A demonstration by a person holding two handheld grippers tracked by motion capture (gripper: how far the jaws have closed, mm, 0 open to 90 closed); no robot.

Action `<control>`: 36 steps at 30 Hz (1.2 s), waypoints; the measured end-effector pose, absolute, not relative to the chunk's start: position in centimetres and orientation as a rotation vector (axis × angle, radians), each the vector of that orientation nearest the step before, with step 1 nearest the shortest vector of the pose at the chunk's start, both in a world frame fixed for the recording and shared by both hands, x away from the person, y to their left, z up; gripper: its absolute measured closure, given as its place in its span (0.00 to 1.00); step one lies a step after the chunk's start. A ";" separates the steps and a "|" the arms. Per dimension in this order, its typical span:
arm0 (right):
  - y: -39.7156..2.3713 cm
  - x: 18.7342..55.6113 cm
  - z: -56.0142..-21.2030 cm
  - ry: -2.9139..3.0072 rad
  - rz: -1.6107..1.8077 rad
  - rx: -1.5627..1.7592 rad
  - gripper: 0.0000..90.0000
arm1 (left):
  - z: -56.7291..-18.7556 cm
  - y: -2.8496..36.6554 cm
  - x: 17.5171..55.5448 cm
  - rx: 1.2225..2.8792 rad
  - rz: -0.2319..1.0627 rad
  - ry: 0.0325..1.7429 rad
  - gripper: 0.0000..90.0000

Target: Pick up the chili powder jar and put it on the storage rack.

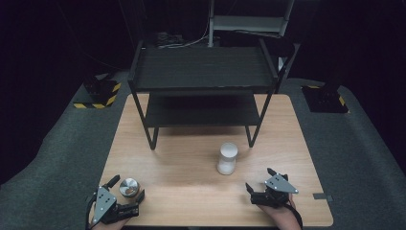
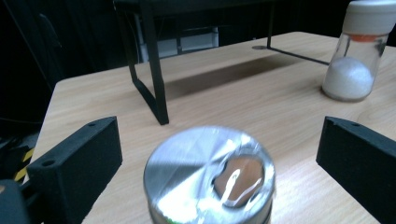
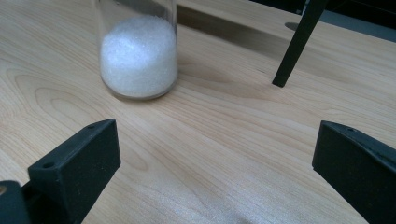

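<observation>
A small metal tin with a shiny round lid (image 1: 129,187) (image 2: 210,179) stands near the front left of the wooden table (image 1: 191,158). My left gripper (image 1: 127,188) (image 2: 219,158) is open, its jaws wide on either side of the tin without touching it. A glass jar with a white cap (image 1: 227,158) (image 2: 356,51), part full of white grains (image 3: 138,51), stands upright right of the table's middle. My right gripper (image 1: 259,180) (image 3: 215,158) is open near the front right, nothing between its jaws, the jar a short way ahead.
A black two-tier metal shelf (image 1: 203,72) stands at the back of the table, its legs (image 2: 156,79) (image 3: 299,42) planted on the wood. Dark floor and black-and-yellow marked bases (image 1: 98,93) lie beyond the table's edges.
</observation>
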State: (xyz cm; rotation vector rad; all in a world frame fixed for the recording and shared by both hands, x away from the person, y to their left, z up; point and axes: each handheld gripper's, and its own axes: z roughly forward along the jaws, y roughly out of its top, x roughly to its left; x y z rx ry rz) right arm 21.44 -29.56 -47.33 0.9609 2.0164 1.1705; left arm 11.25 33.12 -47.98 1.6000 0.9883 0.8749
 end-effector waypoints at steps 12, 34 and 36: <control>-29.6 21.5 -47.3 2.022 1.169 0.958 0.01 | -49.8 33.9 11.0 1.566 0.849 0.989 0.03; -29.2 21.6 -47.1 2.026 1.148 0.969 0.01 | -50.8 35.1 11.0 1.555 0.817 0.963 0.34; -29.2 21.6 -47.1 2.026 1.147 0.969 0.01 | -50.8 35.1 11.0 1.555 0.817 0.960 0.35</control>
